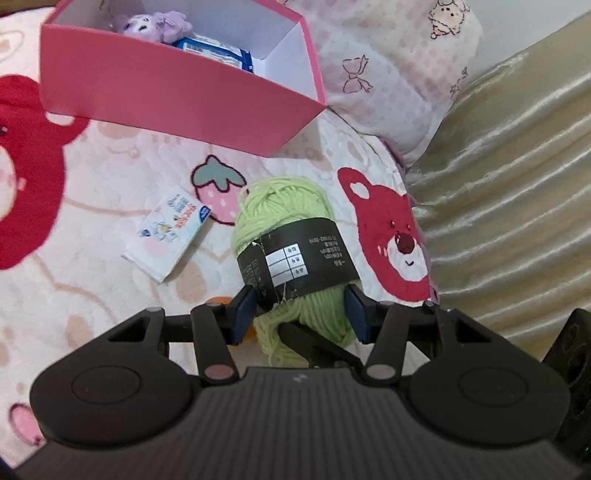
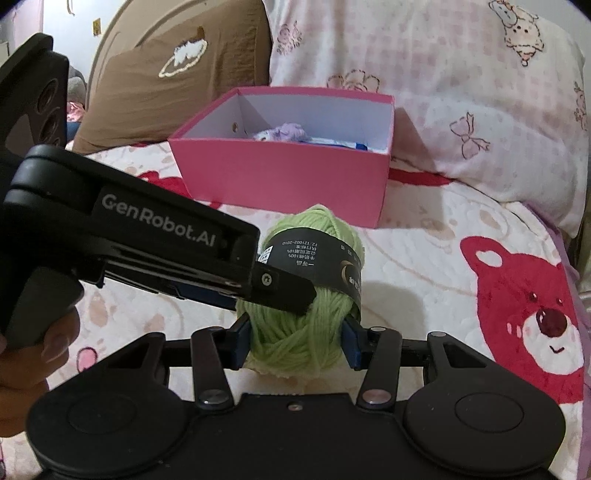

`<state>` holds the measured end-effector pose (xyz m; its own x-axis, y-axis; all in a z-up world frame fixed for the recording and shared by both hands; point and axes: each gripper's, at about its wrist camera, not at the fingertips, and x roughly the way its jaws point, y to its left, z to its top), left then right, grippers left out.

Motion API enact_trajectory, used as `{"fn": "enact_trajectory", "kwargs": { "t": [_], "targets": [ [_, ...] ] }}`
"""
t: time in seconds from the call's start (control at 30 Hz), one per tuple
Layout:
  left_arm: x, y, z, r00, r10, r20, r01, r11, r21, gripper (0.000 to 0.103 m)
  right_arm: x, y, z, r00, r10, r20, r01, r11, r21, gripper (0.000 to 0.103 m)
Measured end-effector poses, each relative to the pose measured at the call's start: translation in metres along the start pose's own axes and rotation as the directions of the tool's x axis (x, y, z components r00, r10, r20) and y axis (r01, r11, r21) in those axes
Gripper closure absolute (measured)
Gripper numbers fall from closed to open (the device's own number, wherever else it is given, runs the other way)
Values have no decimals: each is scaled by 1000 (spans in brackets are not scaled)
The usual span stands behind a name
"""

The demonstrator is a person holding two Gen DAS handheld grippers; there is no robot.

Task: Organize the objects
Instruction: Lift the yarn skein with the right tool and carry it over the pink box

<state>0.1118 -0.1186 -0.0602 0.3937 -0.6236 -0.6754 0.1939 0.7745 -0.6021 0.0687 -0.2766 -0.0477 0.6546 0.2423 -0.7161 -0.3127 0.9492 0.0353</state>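
Yarn (image 1: pixel 284 221) — a pale green skein banded in a black label — sits clamped between two handheld grippers above a bear-print blanket (image 1: pixel 110 155). The left gripper (image 1: pixel 301 308) pinches it at the label's lower edge; the right gripper (image 2: pixel 297 338) squeezes the bare strands at the near end, pads pressed in on both sides. Ahead stands the pink box (image 2: pixel 280 181), open-topped, with a purple plush toy (image 1: pixel 155 24) and a blue packet (image 1: pixel 218 53) already inside. A white tissue pack (image 1: pixel 168 232) lies loose on the blanket. The step in hand looks like carrying the skein to the box; next, both tools would need to clear its near wall together before letting go.
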Motion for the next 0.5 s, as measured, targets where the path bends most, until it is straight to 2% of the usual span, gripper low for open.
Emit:
{"fn": "enact_trajectory", "kwargs": {
  "t": [0.27, 0.5],
  "targets": [
    [-50, -15, 3, 998, 19, 57, -22, 999, 47, 52, -30, 22, 18, 998, 41, 57, -41, 999, 1, 49],
    [-76, -10, -3, 994, 60, 93, -64, 997, 43, 52, -40, 45, 26, 995, 65, 80, -60, 996, -71, 49]
  ]
}}
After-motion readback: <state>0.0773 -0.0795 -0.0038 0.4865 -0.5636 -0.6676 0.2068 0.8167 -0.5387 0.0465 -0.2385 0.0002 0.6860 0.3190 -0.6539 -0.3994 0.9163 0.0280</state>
